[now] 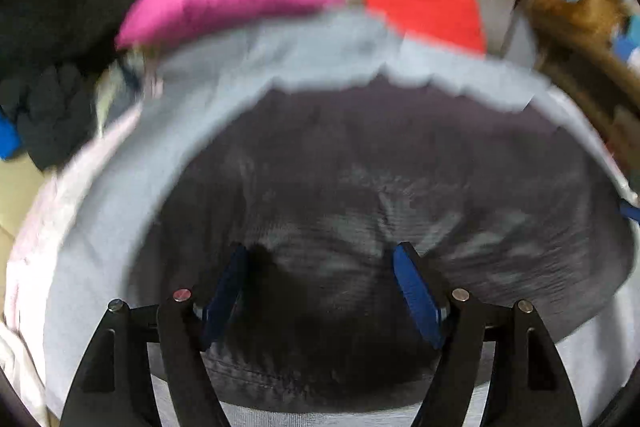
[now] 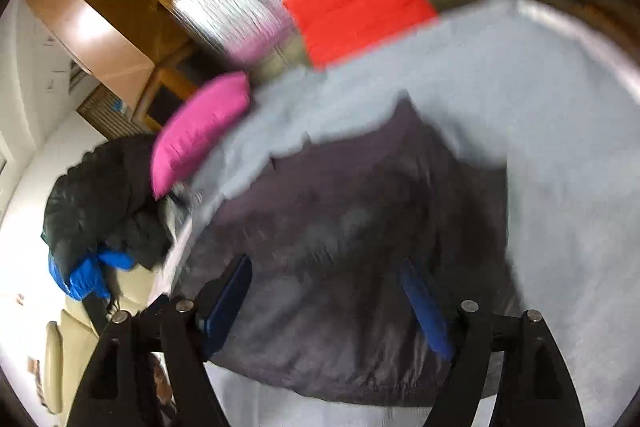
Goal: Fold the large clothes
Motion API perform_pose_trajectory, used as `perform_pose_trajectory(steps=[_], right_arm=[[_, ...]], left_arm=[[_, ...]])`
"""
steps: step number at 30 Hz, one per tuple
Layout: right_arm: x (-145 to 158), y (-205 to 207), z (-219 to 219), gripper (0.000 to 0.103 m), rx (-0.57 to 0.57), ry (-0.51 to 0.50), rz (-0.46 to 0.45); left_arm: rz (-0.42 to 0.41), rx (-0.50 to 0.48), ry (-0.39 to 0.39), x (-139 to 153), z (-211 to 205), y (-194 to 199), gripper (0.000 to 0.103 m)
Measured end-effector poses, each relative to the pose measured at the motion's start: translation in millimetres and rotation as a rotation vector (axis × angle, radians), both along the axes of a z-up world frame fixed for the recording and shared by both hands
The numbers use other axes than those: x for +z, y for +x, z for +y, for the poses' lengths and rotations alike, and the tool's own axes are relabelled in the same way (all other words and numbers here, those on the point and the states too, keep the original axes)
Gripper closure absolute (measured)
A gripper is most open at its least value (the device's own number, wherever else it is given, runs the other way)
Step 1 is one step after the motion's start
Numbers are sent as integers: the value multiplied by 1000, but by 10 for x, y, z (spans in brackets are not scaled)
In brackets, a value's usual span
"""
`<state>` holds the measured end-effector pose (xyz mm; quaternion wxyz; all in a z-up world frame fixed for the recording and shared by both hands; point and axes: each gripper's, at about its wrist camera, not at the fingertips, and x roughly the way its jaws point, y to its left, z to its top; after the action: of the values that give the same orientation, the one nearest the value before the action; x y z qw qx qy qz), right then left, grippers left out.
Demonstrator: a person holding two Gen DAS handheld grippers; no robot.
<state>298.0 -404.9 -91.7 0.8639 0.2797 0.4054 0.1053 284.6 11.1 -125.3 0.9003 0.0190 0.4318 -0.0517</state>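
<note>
Both tongs, left tongs (image 1: 320, 291) and right tongs (image 2: 326, 301), gape open over the dark garment (image 1: 380, 187), lying spread on the pale sheet (image 1: 304, 51), likely positioned to pinch its near hem.

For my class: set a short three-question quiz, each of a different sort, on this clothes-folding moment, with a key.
1. True or false: the dark grey garment lies on a light grey sheet.
2. In the right wrist view, what lies nearest the pink cushion? A) a black jacket B) a green towel C) a yellow bucket
3. Fill in: both the left gripper and the right gripper have their fingers ____ over the dark garment.

Key: 1 true; 2 A; 3 open.
</note>
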Motion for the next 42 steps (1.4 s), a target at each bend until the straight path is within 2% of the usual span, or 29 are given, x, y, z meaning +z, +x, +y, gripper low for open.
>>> perform_pose_trajectory(steps=[2, 3, 5, 7, 10, 13, 15, 16, 18, 23, 25, 27, 30, 32, 35, 37, 39, 42], right_arm=[[-412, 96, -117, 25, -74, 1, 117], [-491, 69, -197, 25, -111, 64, 111], [-389, -11, -201, 23, -138, 81, 74], [-241, -45, -112, 23, -112, 44, 41], [-42, -77, 149, 23, -40, 57, -28], [-65, -38, 487, 23, 29, 65, -43], [-204, -13, 650, 23, 47, 29, -18], [-348, 38, 717, 23, 37, -14, 25], [-500, 37, 748, 23, 33, -28, 27], [-538, 98, 742, 24, 26, -19, 27], [-508, 55, 676, 24, 22, 9, 30], [-380, -94, 554, 23, 15, 47, 31], [-90, -307, 273, 23, -15, 4, -77], [-10, -372, -38, 23, -82, -5, -86], [-157, -234, -494, 22, -144, 32, -4], [-343, -94, -712, 22, -139, 82, 59], [-489, 26, -838, 22, -146, 119, 98], [-609, 223, -890, 22, -83, 179, 124]], left_arm=[[-11, 30, 38, 28, 6, -13, 25], [-29, 46, 50, 104, 12, -48, 25], [-79, 41, 17, 259, 18, -131, 25], [-124, 17, -17, 409, -80, -208, 25], [-153, -56, -50, 500, -392, -300, 25], [-146, -101, 33, 369, -764, -275, 25], [-82, -100, 76, 160, -888, -214, 25], [-53, -98, 97, 39, -925, -183, 24], [-56, -95, 121, -78, -939, -174, 20], [-38, -95, 141, -101, -925, -98, 14], [-24, -93, 130, -35, -889, -65, 14], [-34, -77, 76, 78, -805, -61, 15], [-97, -62, 3, 244, -777, -133, 15], [-119, -77, -13, 287, -848, -133, 15], [-120, -133, -13, 249, -1042, -80, 15], [-114, -164, 30, 166, -1184, -43, 15], [-67, -172, 61, 39, -1257, 23, 14], [-37, -161, 33, -72, -1240, 84, 13]])
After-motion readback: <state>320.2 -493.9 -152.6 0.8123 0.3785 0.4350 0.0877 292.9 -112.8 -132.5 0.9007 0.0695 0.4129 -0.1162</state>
